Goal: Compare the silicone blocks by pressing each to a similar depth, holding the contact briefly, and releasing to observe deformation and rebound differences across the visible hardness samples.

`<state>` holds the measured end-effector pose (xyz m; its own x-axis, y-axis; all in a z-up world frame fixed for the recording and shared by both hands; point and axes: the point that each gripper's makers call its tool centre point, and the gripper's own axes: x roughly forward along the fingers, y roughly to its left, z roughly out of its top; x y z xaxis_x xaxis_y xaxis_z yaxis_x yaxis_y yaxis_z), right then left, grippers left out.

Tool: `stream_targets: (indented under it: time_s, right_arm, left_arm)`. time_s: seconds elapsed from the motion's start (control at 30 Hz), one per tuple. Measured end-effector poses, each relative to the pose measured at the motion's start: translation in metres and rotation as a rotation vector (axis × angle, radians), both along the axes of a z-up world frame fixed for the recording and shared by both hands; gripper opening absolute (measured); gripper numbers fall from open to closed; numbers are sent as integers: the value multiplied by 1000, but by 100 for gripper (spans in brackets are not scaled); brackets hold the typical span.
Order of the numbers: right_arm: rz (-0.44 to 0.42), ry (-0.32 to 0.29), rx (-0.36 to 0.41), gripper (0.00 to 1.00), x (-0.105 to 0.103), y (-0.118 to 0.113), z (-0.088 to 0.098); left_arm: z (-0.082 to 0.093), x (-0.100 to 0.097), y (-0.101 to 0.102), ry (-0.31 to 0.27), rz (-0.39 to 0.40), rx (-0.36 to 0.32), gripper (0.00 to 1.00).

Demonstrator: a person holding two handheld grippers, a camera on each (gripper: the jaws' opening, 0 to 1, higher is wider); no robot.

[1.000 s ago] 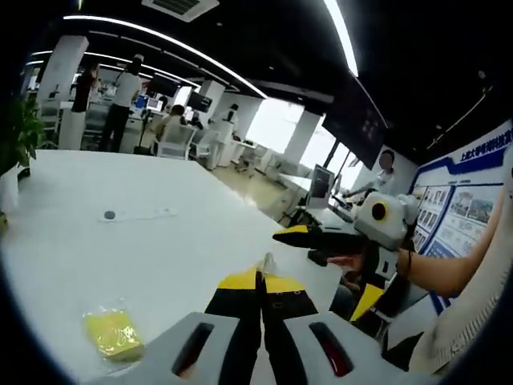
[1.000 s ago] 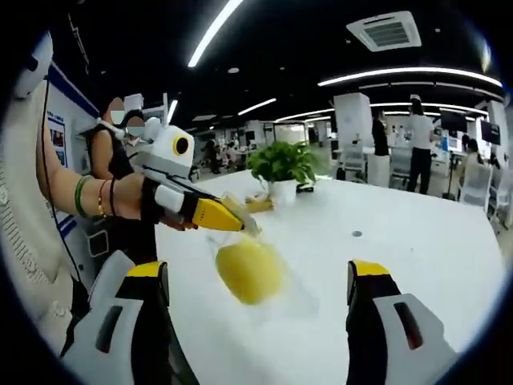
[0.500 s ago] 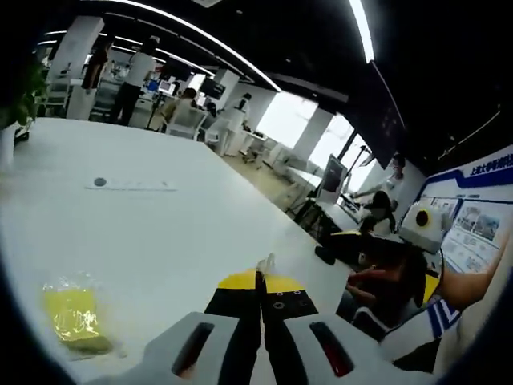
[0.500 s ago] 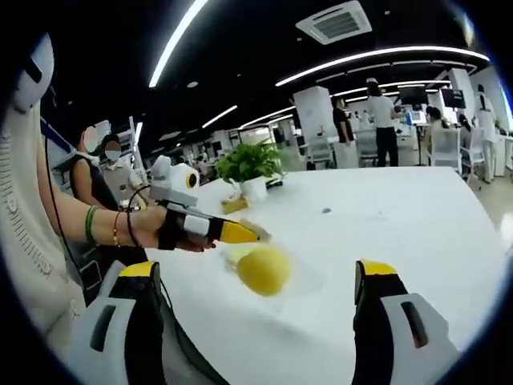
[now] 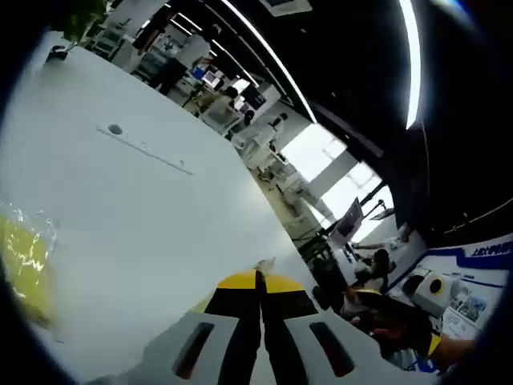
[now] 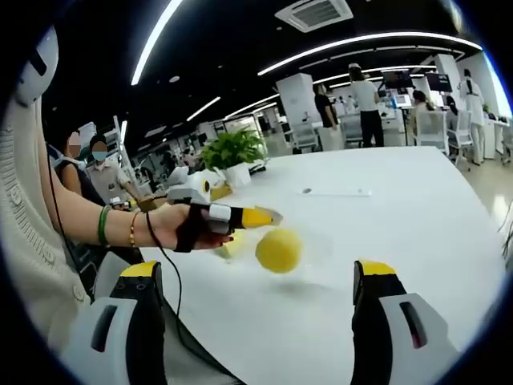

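Observation:
My left gripper (image 5: 258, 279) is shut, pinching a scrap of clear bag (image 5: 264, 264) at its yellow tips. In the right gripper view a hand holds that left gripper (image 6: 268, 216) out over the white table (image 6: 417, 208). A round yellow silicone block (image 6: 278, 250) in the clear bag hangs just below its tip, casting a shadow on the table. A second yellow bagged block (image 5: 20, 258) lies on the table, seen again as a yellow piece (image 6: 232, 245) under the left gripper. My right gripper (image 6: 260, 271) stands wide open, nothing between its jaws, short of the hanging block.
A potted plant (image 6: 232, 152) stands at the table's far edge. A small round disc (image 5: 115, 128) and a thin strip lie on the table top. A person (image 6: 88, 164) sits at the left; others stand among desks behind. The right gripper (image 5: 425, 289) shows beyond the table edge.
The left gripper has carried the bagged yellow block farther from the right gripper, so it looks smaller. The left gripper view has tilted and rolled. Both grippers keep their states.

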<state>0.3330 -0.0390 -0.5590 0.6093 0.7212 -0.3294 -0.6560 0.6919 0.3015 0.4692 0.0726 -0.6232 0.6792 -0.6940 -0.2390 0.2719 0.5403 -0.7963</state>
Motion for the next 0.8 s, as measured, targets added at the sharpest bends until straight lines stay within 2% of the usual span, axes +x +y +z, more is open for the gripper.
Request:
stream_targets:
  time_s: [0.2,0.47,0.8]
  right_arm:
    - [-22,22,-8,91,7,-8,-7]
    - [-45,61,-1,90,15,-8,-18]
    - [-49,81,-4,90,18,-3,-24]
  left_arm:
    - [-30,13,8,53,14,42,0]
    - [-58,30,16,99,7,104,0]
    - [-85,52,18,174,18,82,0]
